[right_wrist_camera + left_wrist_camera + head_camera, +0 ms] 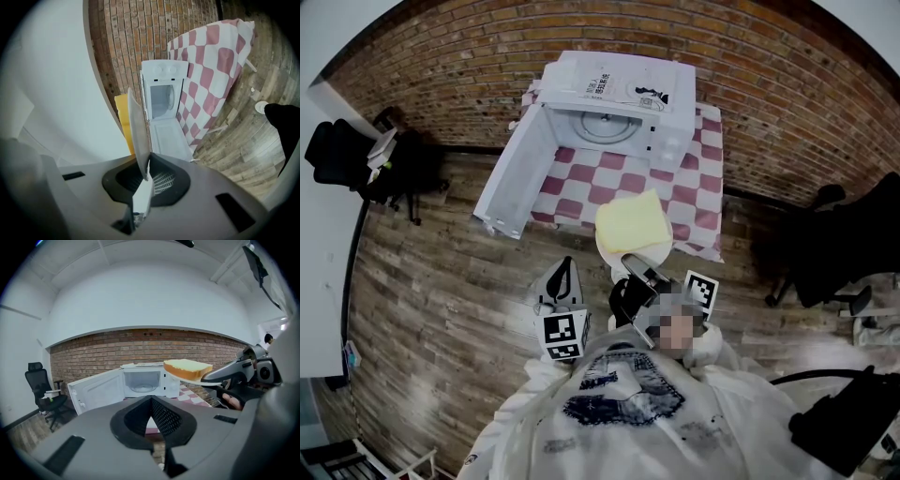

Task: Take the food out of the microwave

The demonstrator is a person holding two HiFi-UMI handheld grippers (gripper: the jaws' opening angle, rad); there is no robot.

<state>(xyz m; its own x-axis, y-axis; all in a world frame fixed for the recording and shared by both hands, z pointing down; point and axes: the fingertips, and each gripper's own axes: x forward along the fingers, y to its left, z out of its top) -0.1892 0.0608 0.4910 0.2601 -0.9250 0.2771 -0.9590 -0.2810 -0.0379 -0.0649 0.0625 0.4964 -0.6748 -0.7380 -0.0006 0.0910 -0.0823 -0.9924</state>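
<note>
The white microwave [609,112] stands on a red-and-white checkered table [609,183] with its door [517,173] swung wide open and only the bare turntable showing inside. In front of the table, my right gripper [630,264] is shut on the rim of a white plate [605,246] that carries a yellow slice of bread [633,223]. In the right gripper view the plate [136,131] stands edge-on between the jaws, with the bread [123,117] behind it. My left gripper [565,272] hangs to the left of the plate, shut with nothing in it. The left gripper view shows the bread [187,367] up and to the right.
Black office chairs stand at the left [347,155] and right [834,244] on the wooden floor. A brick wall runs behind the table. The open door juts out past the table's left front corner.
</note>
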